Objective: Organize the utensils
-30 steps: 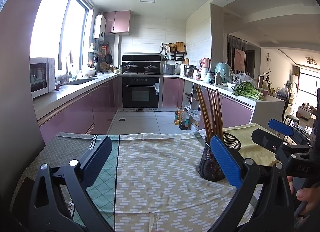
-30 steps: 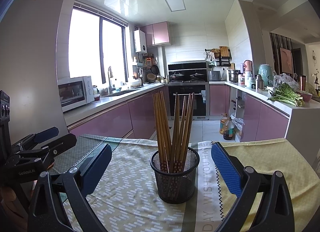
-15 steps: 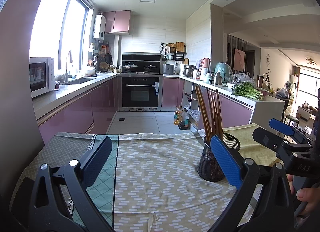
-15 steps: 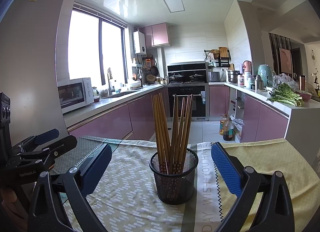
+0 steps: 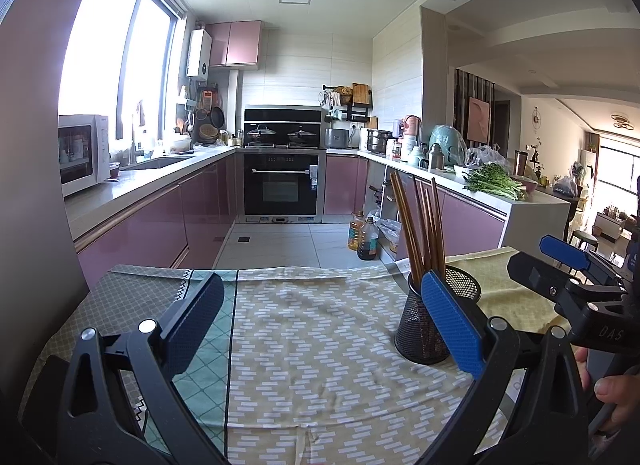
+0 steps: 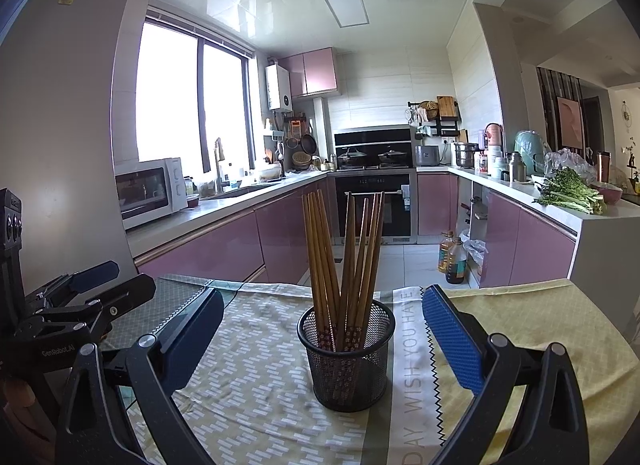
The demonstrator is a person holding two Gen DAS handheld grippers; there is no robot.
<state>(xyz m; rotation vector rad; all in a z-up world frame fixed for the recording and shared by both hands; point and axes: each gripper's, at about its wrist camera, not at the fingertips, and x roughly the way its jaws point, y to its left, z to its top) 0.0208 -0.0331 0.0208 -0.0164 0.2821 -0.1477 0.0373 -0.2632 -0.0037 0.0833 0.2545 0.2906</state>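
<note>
Right gripper (image 6: 320, 329), held above the table with blue-padded fingers (image 6: 450, 339) spread wide apart and nothing between the pads; centred in the gap, a black mesh cup (image 6: 347, 357) standing upright on the cloth, clear of both pads. Wooden chopsticks (image 6: 342, 261) upright in the cup, fanned into two leaning bunches, decorated ends down. Left gripper (image 5: 320, 329), likewise wide apart and empty, over bare cloth; the same mesh cup (image 5: 420, 329) just beyond and partly behind its right-hand finger, not between the pads, with chopsticks (image 5: 420, 233) rising above the rim. Each gripper in the other's view: left gripper at the left edge of the right wrist view (image 6: 80, 293), right gripper at the right edge of the left wrist view (image 5: 568, 273), with fingertips of a hand (image 5: 612, 393) on its handle. Beneath everything, a patterned tablecloth (image 6: 256, 385) in tan with white dashes, a green lattice panel to the left, a yellow panel to the right, and a printed grey strip beside the cup. Beyond the table, a kitchen with pink cabinets (image 6: 208, 241), a white microwave (image 6: 150, 191) on the left counter, a black oven (image 5: 282, 185) at the far wall, leafy greens (image 6: 568, 193) on the right counter, and oil bottles (image 5: 362, 235) on the floor.
</note>
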